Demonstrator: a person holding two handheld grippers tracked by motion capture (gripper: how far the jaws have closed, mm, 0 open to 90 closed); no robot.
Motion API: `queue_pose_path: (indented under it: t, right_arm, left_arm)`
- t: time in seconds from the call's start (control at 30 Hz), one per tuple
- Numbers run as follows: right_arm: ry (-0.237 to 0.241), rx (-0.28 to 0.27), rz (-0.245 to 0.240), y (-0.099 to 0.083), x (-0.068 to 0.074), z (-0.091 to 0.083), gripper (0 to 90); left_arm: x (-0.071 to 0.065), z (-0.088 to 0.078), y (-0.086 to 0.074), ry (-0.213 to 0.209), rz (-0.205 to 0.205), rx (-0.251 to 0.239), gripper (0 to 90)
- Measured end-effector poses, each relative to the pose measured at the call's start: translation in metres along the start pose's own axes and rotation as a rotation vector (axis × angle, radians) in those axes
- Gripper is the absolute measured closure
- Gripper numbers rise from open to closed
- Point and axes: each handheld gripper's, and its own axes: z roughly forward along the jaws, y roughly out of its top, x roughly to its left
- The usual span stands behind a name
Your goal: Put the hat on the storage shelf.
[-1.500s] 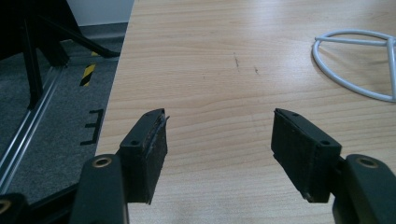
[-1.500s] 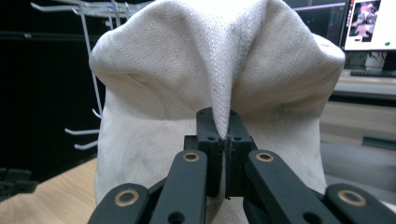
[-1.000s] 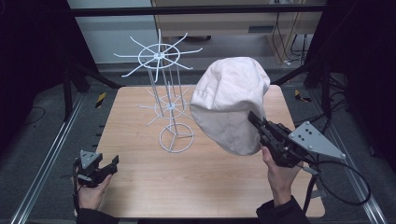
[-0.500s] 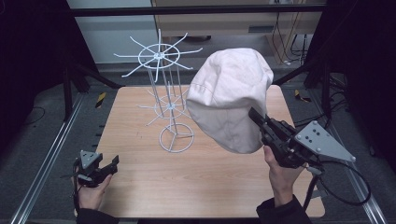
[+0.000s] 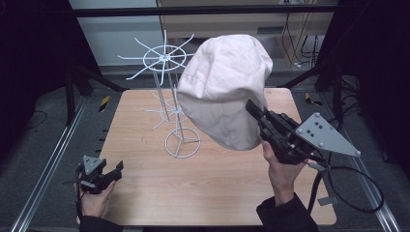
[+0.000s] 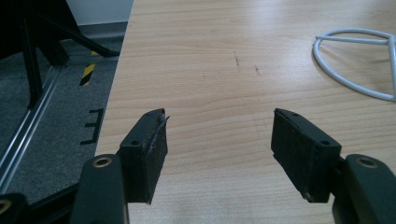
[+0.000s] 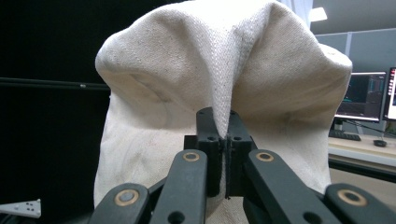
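Pinching a fold of the cream fabric cap (image 5: 222, 92), the right gripper (image 5: 256, 112) holds it aloft beside the white wire display stand (image 5: 169, 92). The left gripper (image 5: 114, 170) rests at the pale wooden worktop (image 5: 217, 188) edge, its fingers (image 6: 149, 140) spread wide and empty.

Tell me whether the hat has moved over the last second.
Yes. The hat, pinched in the right gripper, has risen and shifted left toward the top ring of the wire stand, which stays put on the table.

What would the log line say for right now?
right gripper: shut on cream hat, held up beside white wire rack | left gripper: open, low over table | hat not on rack
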Motion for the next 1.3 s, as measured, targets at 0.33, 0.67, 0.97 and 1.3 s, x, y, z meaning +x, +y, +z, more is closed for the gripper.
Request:
queue_pose_path:
  t: [0.33, 0.67, 0.97, 1.3]
  right_arm:
    - [0.020, 0.022, 0.000, 0.000, 0.008, 0.026, 88.4]
    - [0.015, 0.065, 0.003, -0.017, 0.008, 0.036, 88.4]
    - [0.013, 0.093, 0.017, -0.027, 0.005, 0.038, 88.3]
    - [0.005, 0.115, 0.015, -0.032, 0.006, 0.043, 88.1]
  left_arm:
    - [0.000, 0.000, 0.000, -0.001, -0.002, -0.002, 35.9]
    - [0.001, 0.000, 0.000, 0.001, -0.002, -0.002, 35.9]
    - [0.001, 0.000, 0.000, 0.001, -0.001, 0.000, 35.9]
    - [0.001, 0.000, 0.000, 0.001, 0.000, 0.002, 35.9]
